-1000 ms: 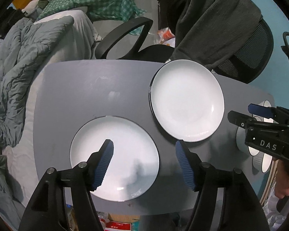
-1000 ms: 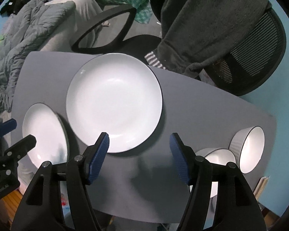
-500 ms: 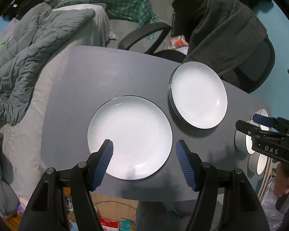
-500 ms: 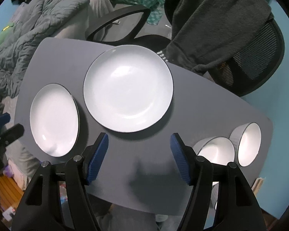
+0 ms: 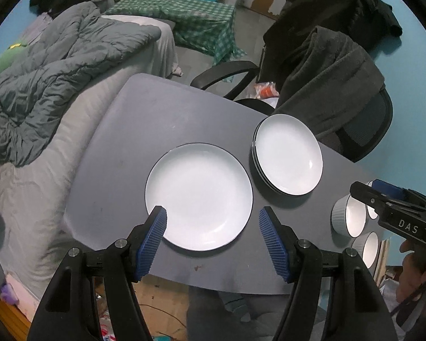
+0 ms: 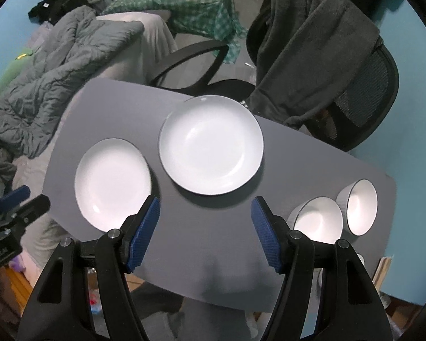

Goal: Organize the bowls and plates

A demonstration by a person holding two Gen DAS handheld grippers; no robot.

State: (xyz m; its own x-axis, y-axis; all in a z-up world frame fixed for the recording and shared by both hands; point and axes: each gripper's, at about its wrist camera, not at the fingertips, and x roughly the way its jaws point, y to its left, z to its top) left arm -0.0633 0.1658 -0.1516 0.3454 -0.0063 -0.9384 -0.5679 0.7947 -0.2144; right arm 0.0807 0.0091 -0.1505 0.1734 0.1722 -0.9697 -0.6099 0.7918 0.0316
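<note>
Presently, findings as observed:
Table: a grey table (image 5: pixel 144 119) carried all the crockery; its surface showed scuffs and small marks near the front edge.
Single plate: 1 white plate with a dark rim (image 5: pixel 198 196) lay flat toward the near middle of the table, seen from the left wrist view, and toward the left in the right wrist view (image 6: pixel 112 184).
Plate stack: a stack of white plates (image 5: pixel 288 153) stood just to the right of and farther back than the single plate, close beside it but apart; stacked rims showed at its left edge. Count of plates in it could not be told.
Bowls: white ribbed bowls (image 6: pixel 316 221) sat at the far right edge of the table, 2 plain in the right wrist view, a 3rd partly hidden.
Left gripper: the left gripper (image 5: pixel 213 236) hung above the near edge of the single plate, fingers wide apart, nothing between them.
Right gripper: the right gripper (image 6: pixel 206 224) hung over bare table between the plates and the bowls, fingers apart, holding nothing.
Surroundings: an office chair (image 6: pixel 363 96) draped with a dark blanket (image 6: pixel 309 48) stood beyond the table; a bed with a grey quilt (image 5: pixel 42 85) lay to the left.
</note>
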